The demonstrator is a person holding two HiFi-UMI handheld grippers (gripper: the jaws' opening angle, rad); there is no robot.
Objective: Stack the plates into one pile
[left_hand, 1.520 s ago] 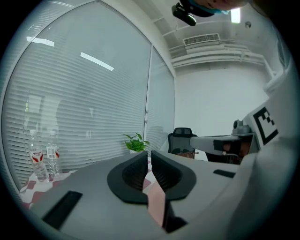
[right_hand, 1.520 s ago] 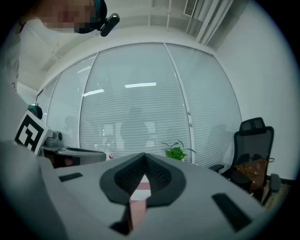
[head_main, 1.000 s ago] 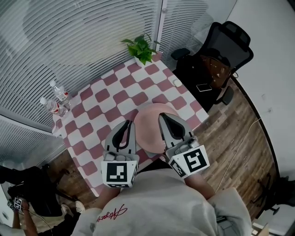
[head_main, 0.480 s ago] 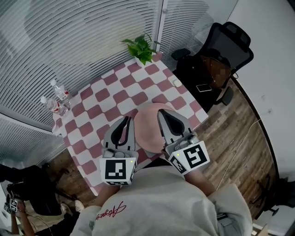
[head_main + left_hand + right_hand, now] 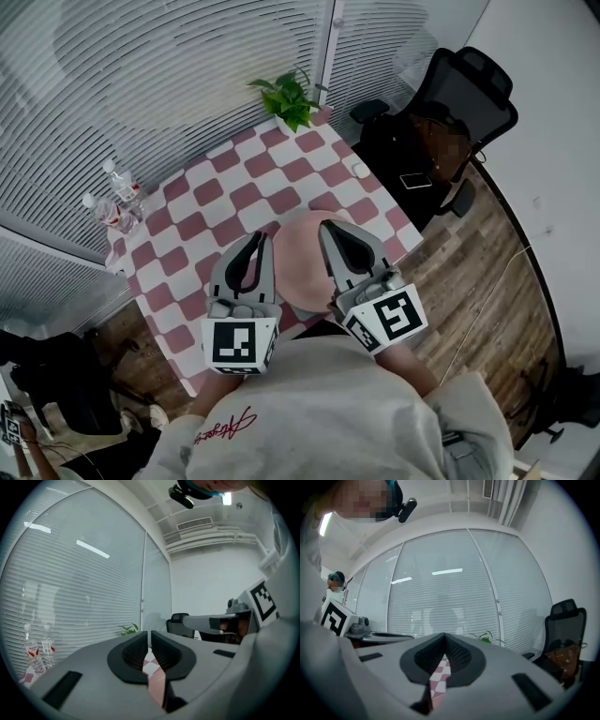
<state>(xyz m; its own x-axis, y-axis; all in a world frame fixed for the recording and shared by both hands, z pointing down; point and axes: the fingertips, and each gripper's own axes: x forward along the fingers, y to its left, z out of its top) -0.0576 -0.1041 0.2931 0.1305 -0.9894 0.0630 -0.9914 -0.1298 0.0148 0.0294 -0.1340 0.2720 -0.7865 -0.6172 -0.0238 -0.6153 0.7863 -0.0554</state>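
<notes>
A pink pile of plates [image 5: 300,267] lies on the red-and-white chequered table [image 5: 216,202], near its front edge. My left gripper [image 5: 260,236] hovers at the pile's left edge and my right gripper [image 5: 328,225] at its right side, both pointing level across the table. In the left gripper view the left gripper [image 5: 149,632] has its jaws together with nothing in them, and a strip of pink plate [image 5: 157,686] shows below. The right gripper [image 5: 444,634] is likewise shut and empty, with chequered table [image 5: 439,679] showing under it.
A potted plant [image 5: 286,98] stands at the table's far corner by the blinds. Two water bottles [image 5: 117,202] stand at the left edge, and a small white object [image 5: 361,169] lies at the right edge. A black office chair [image 5: 450,103] stands to the right.
</notes>
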